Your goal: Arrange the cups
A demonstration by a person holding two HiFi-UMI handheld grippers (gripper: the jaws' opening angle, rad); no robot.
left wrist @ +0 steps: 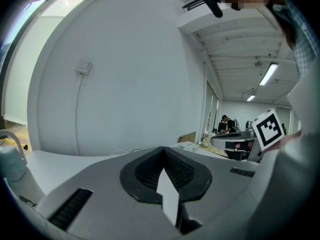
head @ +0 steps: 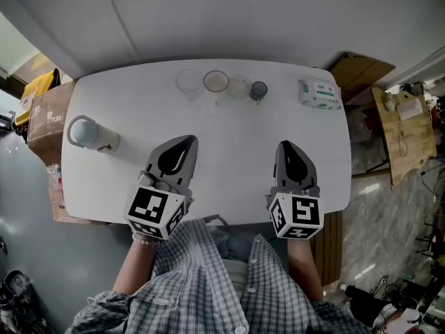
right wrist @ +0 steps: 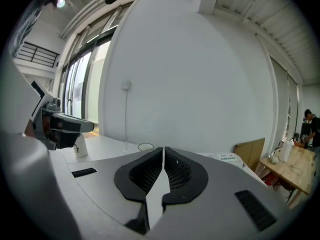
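Observation:
Several cups stand in a row at the table's far edge: a clear glass (head: 186,82), a brown-rimmed cup (head: 216,81), another clear cup (head: 239,85) and a small dark cup (head: 259,89). My left gripper (head: 188,142) rests over the near half of the table, shut and holding nothing. To its right my right gripper (head: 286,147) is also shut and holds nothing. Both are well short of the cups. In the right gripper view the closed jaws (right wrist: 163,151) point toward the brown-rimmed cup (right wrist: 145,146). In the left gripper view the tips (left wrist: 162,151) meet too.
A pale lidded jug (head: 89,133) with a handle stands at the table's left side, seen also as a jug (left wrist: 10,160) in the left gripper view. A tissue pack (head: 319,94) lies at the far right corner. Cardboard boxes (head: 49,113) stand left of the table, a wooden bench (head: 407,131) to the right.

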